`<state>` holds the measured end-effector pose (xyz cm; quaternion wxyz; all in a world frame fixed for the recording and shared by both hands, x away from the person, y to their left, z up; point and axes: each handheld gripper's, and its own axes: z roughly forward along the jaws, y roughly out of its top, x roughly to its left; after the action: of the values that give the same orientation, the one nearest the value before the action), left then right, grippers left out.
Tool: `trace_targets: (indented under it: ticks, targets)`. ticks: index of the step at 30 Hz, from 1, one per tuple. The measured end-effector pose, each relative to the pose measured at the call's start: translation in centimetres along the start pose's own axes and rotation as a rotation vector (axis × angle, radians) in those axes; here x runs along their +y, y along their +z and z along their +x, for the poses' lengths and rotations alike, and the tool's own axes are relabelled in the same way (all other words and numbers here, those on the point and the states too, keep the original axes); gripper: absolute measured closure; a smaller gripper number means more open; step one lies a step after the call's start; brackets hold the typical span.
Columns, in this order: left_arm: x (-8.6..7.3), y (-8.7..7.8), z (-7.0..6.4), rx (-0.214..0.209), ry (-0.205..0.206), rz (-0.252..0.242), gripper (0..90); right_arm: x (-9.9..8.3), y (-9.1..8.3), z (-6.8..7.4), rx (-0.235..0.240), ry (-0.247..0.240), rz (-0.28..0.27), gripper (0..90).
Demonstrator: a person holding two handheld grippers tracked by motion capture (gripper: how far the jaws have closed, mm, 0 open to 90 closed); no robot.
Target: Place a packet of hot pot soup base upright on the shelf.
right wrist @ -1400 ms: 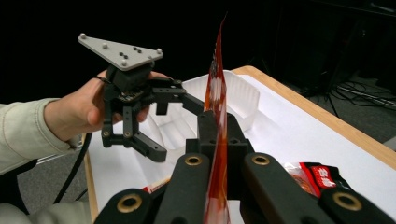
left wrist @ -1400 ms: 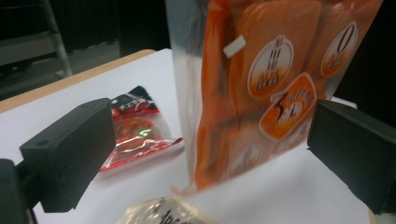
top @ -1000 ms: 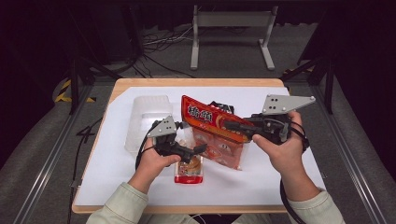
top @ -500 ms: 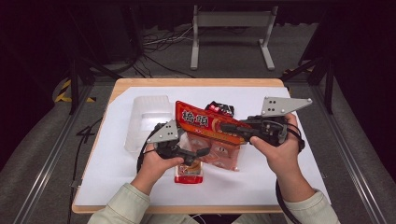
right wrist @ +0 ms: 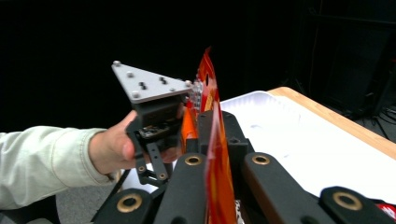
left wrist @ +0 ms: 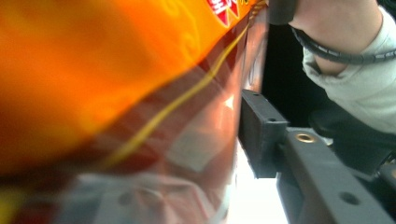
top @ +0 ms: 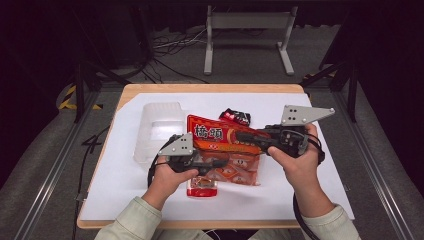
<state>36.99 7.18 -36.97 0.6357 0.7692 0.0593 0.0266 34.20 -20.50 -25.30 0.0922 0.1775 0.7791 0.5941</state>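
An orange and red snack bag [top: 225,147] with a clear lower part is held above the white-covered table [top: 300,195] between both grippers. My right gripper [top: 242,135] is shut on the bag's top edge; in the right gripper view the bag's edge [right wrist: 215,154] stands between the jaws of the right gripper [right wrist: 212,116]. My left gripper [top: 212,162] is shut on the bag's lower part. In the left gripper view the bag [left wrist: 116,93] sits very close, one black finger [left wrist: 261,130] presses against it, and the other finger is hidden behind it.
A small red packet [top: 202,189] lies on the table under the left hand. A black and red packet [top: 235,116] lies behind the bag. A clear plastic tub [top: 157,130] sits at the back left. The left gripper's grey plate [right wrist: 149,84] stands close ahead in the right gripper view.
The bag has shifted left and tilted flatter. The left gripper rose from the small red packet and closed on the bag's lower part. The right gripper stays shut on the top edge.
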Motion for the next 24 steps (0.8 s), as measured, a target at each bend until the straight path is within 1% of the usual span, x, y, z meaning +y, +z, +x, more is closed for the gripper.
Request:
trace_targets:
  ticks: [4, 5, 9, 11, 12, 15, 16, 17, 18, 19, 21, 23, 24]
  targets:
    - [0.4, -0.3, -0.4, 0.006, 0.009, 0.027, 70.1, -0.3, 0.0, -0.2, -0.001, 0.014, -0.004, 90.0]
    - [0.5, -0.3, -0.4, 0.01, 0.01, 0.036, 70.6, -0.3, 0.0, -0.2, 0.0, 0.016, -0.005, 90.0]
    - [0.6, -0.4, -0.3, 0.004, -0.013, 0.051, 70.8, -0.4, 0.0, -0.3, -0.002, 0.014, -0.003, 90.0]
    - [0.6, -0.5, -0.3, 0.015, -0.01, 0.056, 71.0, -0.5, 0.1, -0.4, -0.006, 0.018, 0.002, 89.3]
    - [0.6, -0.5, -0.3, 0.014, -0.013, 0.056, 71.1, -0.6, 0.1, -0.4, -0.012, 0.017, 0.002, 88.3]
    - [0.6, -0.8, -0.2, 0.0, -0.024, 0.057, 71.1, -0.7, 0.0, -0.5, -0.028, 0.019, -0.007, 80.4]
    - [0.6, -0.9, -0.2, 0.002, -0.024, 0.059, 71.2, -0.7, -0.2, -0.6, -0.039, 0.018, -0.012, 76.1]
    - [0.6, -1.0, -0.2, 0.008, -0.024, 0.061, 71.2, -0.8, -0.3, -0.7, -0.041, 0.019, -0.019, 70.8]
    - [0.6, -1.2, -0.1, 0.014, -0.018, 0.067, 71.2, -1.1, -0.6, -0.8, -0.047, 0.024, -0.03, 63.2]
    - [0.6, -1.3, 0.0, 0.022, -0.016, 0.07, 71.2, -1.3, -0.9, -1.0, -0.051, 0.04, -0.05, 58.6]
    - [0.5, -1.7, 0.2, 0.035, -0.019, 0.079, 71.2, -1.9, -1.7, -1.4, -0.058, 0.06, -0.069, 56.4]
    - [0.4, -2.0, 0.4, 0.05, -0.02, 0.085, 71.2, -2.6, -2.6, -1.7, -0.087, 0.06, -0.069, 53.0]
    - [0.4, -2.0, 0.4, 0.05, -0.02, 0.085, 71.2, -2.8, -2.8, -1.8, -0.096, 0.06, -0.067, 52.3]
